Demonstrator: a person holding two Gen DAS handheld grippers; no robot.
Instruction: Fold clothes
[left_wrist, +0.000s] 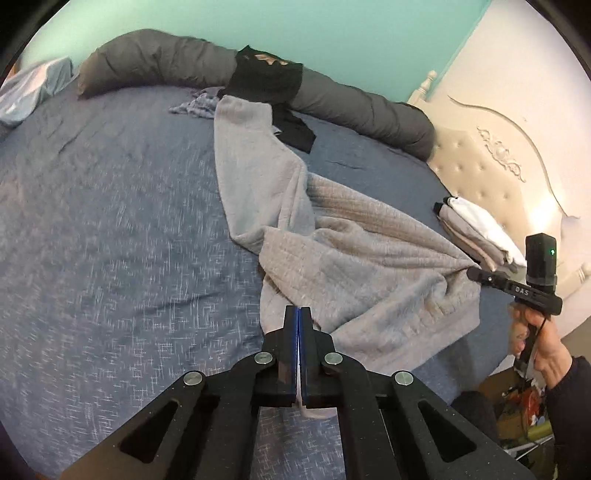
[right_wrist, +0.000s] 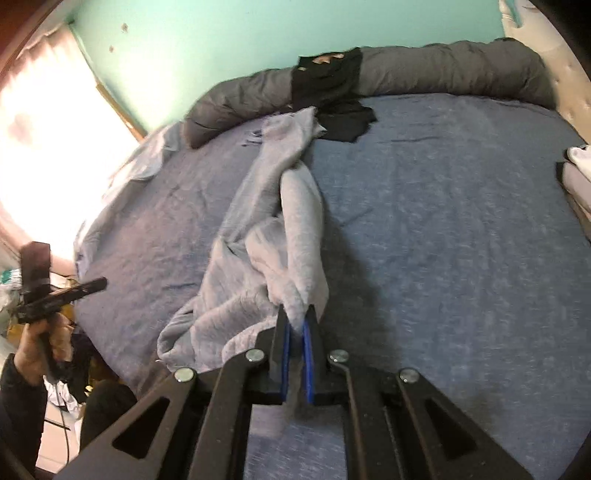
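Bed (left_wrist: 110, 221) under a blue speckled cover, seen from its near edge. Lying lengthwise down the middle, a grey garment (left_wrist: 332, 251), rumpled, one long part stretching toward the far side. Along the far edge, a long dark grey bolster (left_wrist: 166, 59), with black cloth (left_wrist: 266, 77) draped over its middle and spilling onto the cover just beside the garment's far end. Near that, a small crumpled blue-grey piece (left_wrist: 195, 105). By the headboard side, a folded stack (left_wrist: 476, 232), grey below, white on top. At the opposite corner, pale blue bedding (left_wrist: 33, 88), bunched.
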